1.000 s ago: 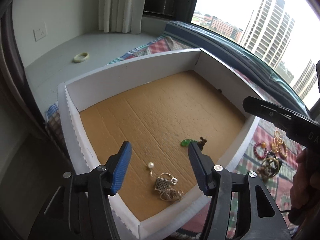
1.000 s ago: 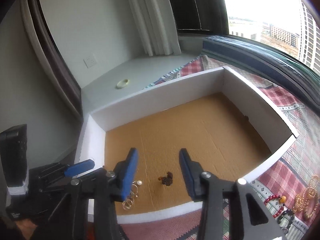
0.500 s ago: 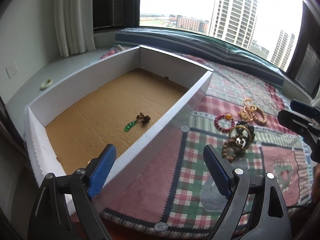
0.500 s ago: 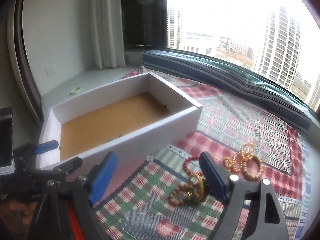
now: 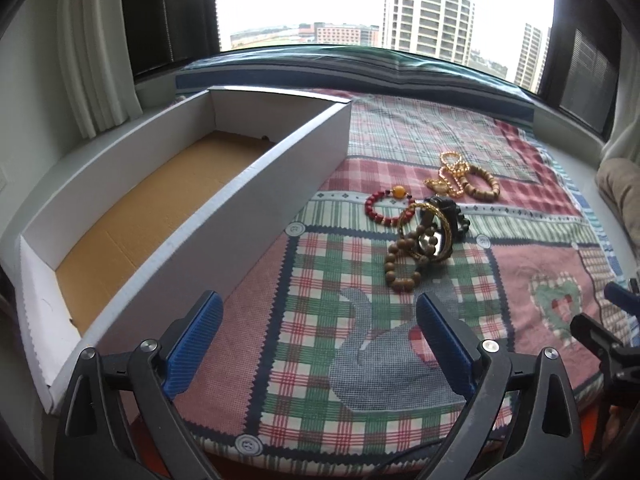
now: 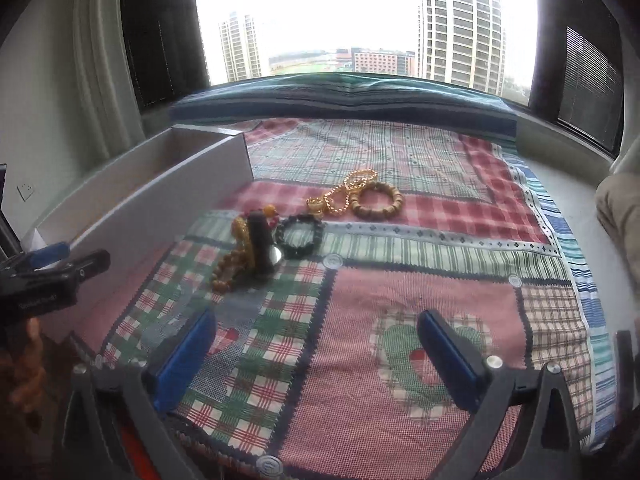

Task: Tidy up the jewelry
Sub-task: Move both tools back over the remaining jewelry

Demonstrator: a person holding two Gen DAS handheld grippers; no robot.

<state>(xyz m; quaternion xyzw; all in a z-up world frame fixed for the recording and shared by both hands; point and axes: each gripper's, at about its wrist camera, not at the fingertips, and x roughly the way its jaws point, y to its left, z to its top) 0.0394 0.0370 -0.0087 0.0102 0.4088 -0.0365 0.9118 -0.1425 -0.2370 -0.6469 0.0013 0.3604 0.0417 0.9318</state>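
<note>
Claws both wide apart, nothing between the pads; both have just been opening. Left claw [image 5: 320,344] sits low centre of its frame over the patchwork quilt [image 5: 320,380]. Right claw [image 6: 316,354] sits low centre of its own frame, over the same quilt; its tip also shows at the lower right edge of my left view.

Jewelry is on the quilt, centre-right in the left view. Near cluster: wooden bead bracelet [image 5: 400,264] touching a gold bangle [image 5: 430,232] and a black piece I can't identify, all tangled together. Red bead bracelet [image 5: 380,208] lies just beside that cluster, toward the box. Further up the frame: gold chain [image 5: 450,176] touching a tan bead bracelet [image 5: 480,188]. In the right view a dark bead bracelet [image 6: 300,236] lies flat beside the near cluster.

White box [image 5: 248,216] with brown cardboard floor fills the left side of the left view, apart from the jewelry. Its visible floor section is bare; the near part is hidden by the wall.
</note>
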